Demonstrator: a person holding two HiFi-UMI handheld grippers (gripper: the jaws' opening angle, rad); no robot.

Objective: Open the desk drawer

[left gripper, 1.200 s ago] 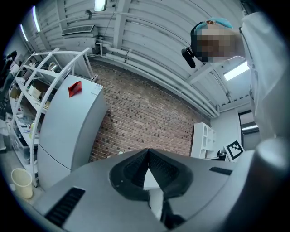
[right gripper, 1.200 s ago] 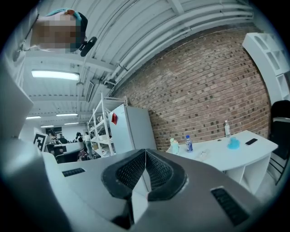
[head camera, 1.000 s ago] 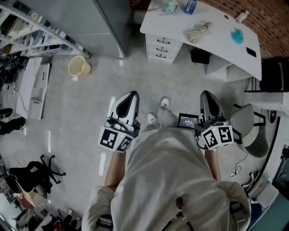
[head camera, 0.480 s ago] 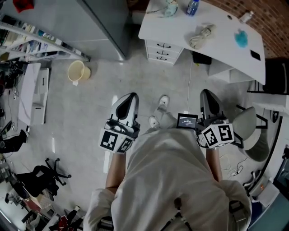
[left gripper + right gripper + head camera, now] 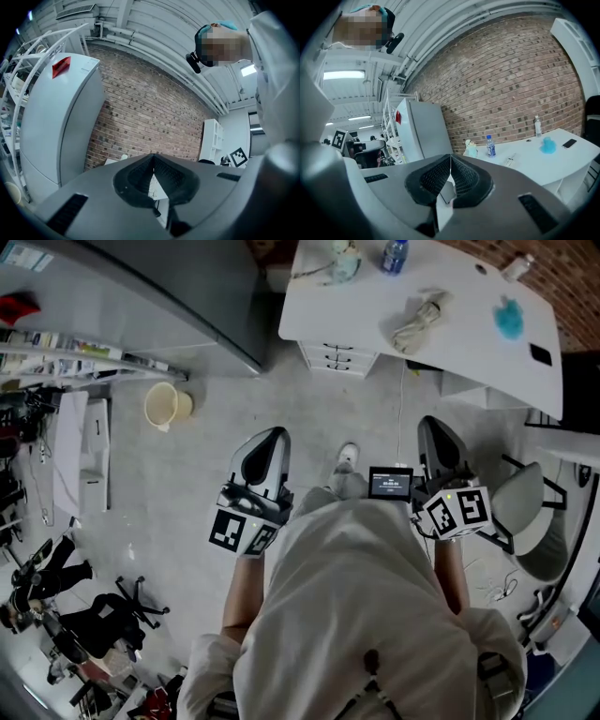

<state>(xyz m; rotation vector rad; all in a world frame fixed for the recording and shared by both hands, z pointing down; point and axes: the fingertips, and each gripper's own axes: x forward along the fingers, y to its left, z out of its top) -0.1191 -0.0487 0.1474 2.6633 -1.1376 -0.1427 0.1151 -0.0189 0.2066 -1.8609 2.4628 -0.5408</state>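
Observation:
A white desk stands ahead at the top of the head view, against a brick wall. Under its left end sits a white drawer unit with dark handles, all drawers closed. My left gripper is shut and empty, held level well short of the desk. My right gripper is shut and empty too, to the right of the person's torso. In the left gripper view the left gripper has its pads pressed together. The right gripper looks the same in the right gripper view, with the desk beyond it.
On the desk lie a blue bottle, a coiled rope, a blue object and a phone. A grey refrigerator stands left of the desk. A yellow bucket sits on the floor, and a grey chair at the right.
The person has walked toward the desk: desk and drawer unit sit nearer to both grippers. Both grippers stay shut and keep their spacing.

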